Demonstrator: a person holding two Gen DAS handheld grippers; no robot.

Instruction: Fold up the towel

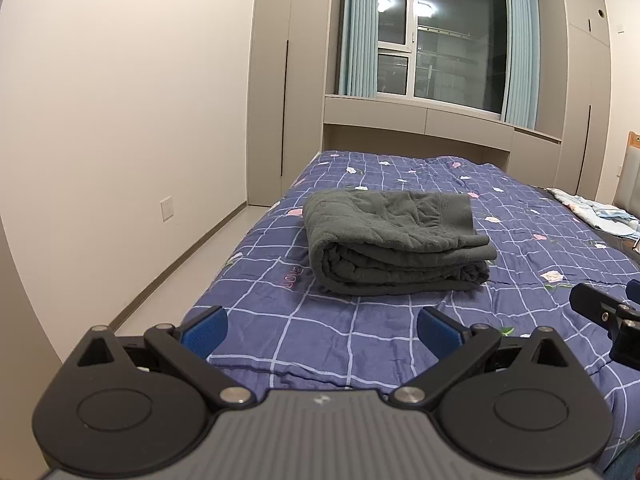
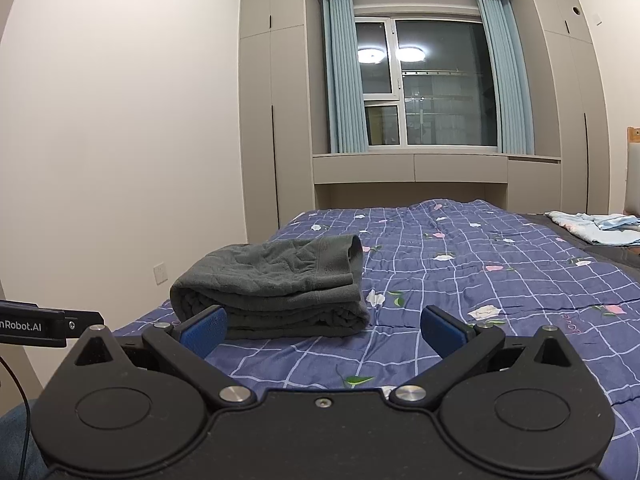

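Note:
A dark grey towel [image 1: 394, 240] lies folded into a thick stack on the blue checked bedspread [image 1: 360, 328]. In the right wrist view the same towel [image 2: 272, 292] sits ahead and to the left. My left gripper [image 1: 320, 330] hovers open short of the towel, nothing between its blue pads. My right gripper [image 2: 324, 330] is open too, held back from the towel's near right corner and empty. Part of the right gripper [image 1: 604, 312] shows at the right edge of the left wrist view.
The bed runs toward a window wall with beige cabinets [image 2: 412, 176]. A strip of floor [image 1: 192, 264] lies between the bed's left side and the white wall. Light blue cloths [image 2: 596, 226] are piled at the far right of the bed.

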